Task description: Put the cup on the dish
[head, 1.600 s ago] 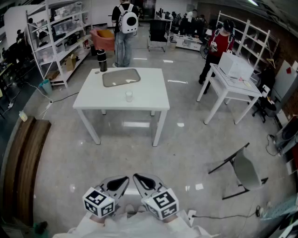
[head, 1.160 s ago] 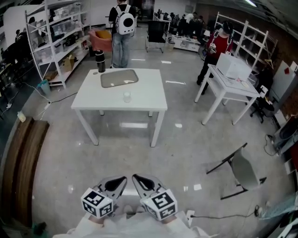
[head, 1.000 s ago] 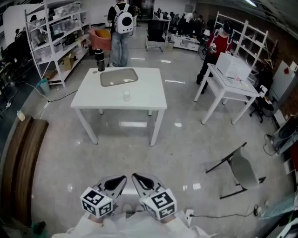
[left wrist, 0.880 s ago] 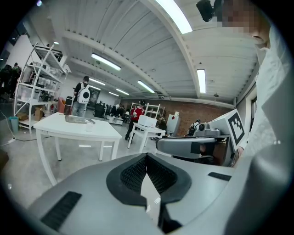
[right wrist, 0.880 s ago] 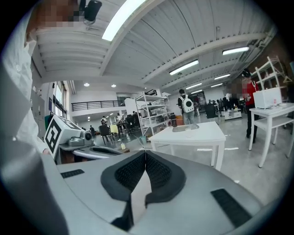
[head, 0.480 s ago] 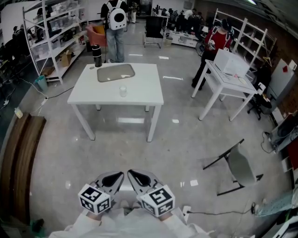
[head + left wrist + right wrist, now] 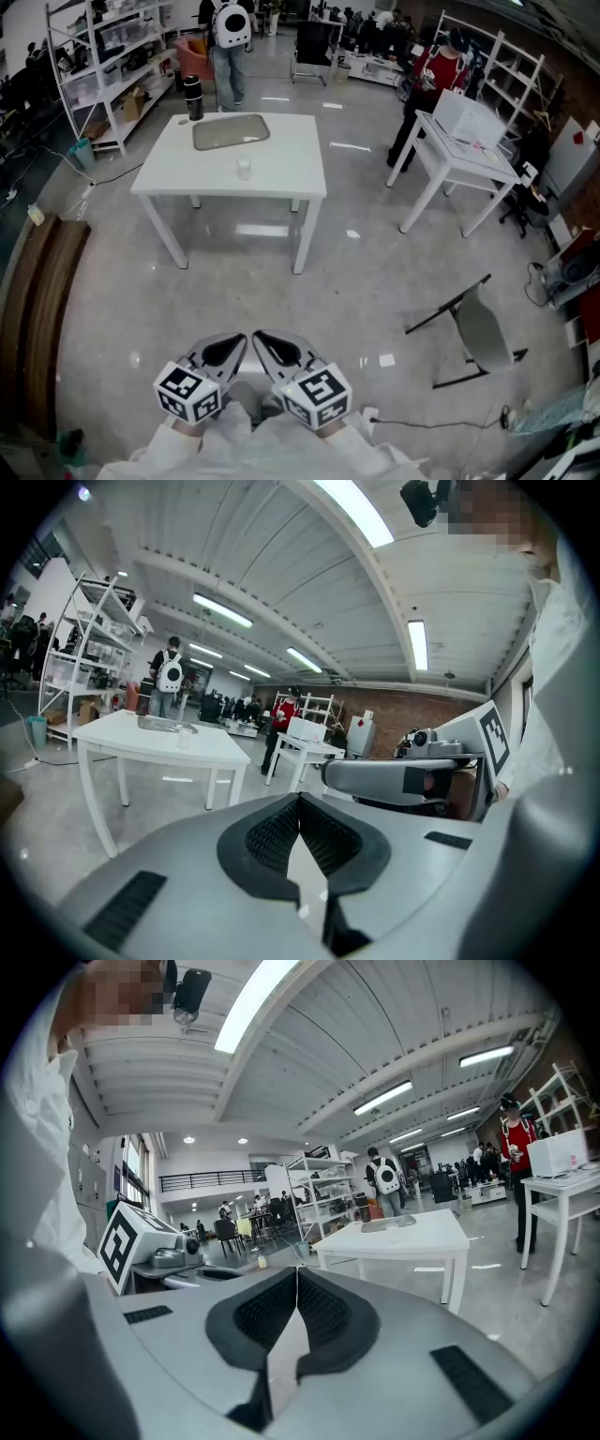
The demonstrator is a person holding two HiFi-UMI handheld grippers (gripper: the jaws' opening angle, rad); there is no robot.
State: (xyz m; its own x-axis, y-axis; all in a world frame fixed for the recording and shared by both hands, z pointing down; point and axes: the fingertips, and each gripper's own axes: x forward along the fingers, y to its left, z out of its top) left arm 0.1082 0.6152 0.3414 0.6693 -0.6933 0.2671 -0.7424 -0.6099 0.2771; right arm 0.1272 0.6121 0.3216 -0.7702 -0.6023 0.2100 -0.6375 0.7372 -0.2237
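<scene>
Lower centre, close to the body: left gripper and right gripper are held side by side, both pressed together with nothing pinched. They are probably just being carried idle, since the table is well apart, upper left of frame. The cup is set mid-table, apart from the dish beyond it. It is likely clear glass, but too small to tell. Against the earlier frames, table and grippers are shifted slightly up-frame, and the jaws are unchanged.

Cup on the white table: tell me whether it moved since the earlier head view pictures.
No. The cup still stands apart from the dish, toward the near edge of the table; only the camera's view has shifted.
</scene>
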